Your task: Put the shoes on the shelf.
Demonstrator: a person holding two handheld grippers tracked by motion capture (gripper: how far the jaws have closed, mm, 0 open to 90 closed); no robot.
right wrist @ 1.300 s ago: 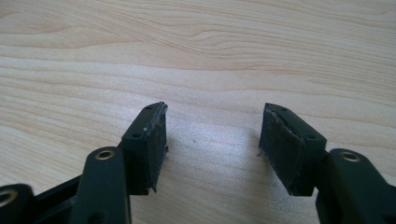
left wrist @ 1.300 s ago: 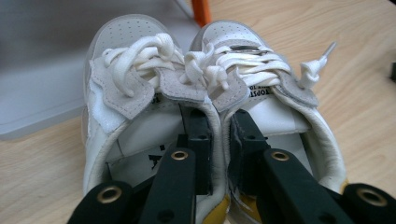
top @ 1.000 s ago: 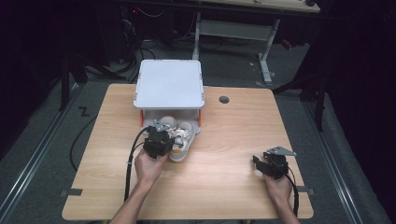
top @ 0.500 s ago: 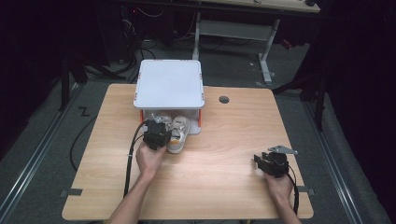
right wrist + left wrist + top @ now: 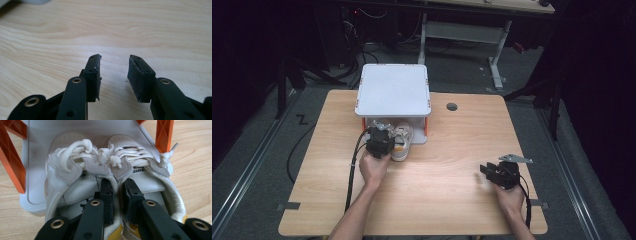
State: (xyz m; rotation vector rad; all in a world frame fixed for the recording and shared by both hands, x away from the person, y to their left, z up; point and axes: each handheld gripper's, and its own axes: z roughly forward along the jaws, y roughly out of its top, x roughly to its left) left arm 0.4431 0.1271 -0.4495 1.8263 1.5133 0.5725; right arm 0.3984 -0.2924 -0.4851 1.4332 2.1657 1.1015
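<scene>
A pair of white sneakers [image 5: 75, 170] with white laces and yellow heels lies side by side, toes on the bottom tray of a small rack [image 5: 393, 90]. My left gripper [image 5: 117, 187] has one jaw inside each shoe and is shut on their two inner collars, pinching them together. From above, the left gripper [image 5: 379, 137] sits at the rack's front opening over the sneakers [image 5: 402, 145]. My right gripper [image 5: 113, 67] hovers low over bare wood at the table's right front [image 5: 488, 171]. Its jaws have just been closing, with nothing between them, and a gap remains.
The rack has a white top, orange legs [image 5: 163, 132] and a white base tray [image 5: 37, 150], and stands at the back middle of the wooden table [image 5: 452, 145]. A round cable hole [image 5: 452, 106] lies right of it. Dark floor and desk legs surround the table.
My left gripper has pushed the sneakers away from me, further under the rack's top. The right hand has stayed in place.
</scene>
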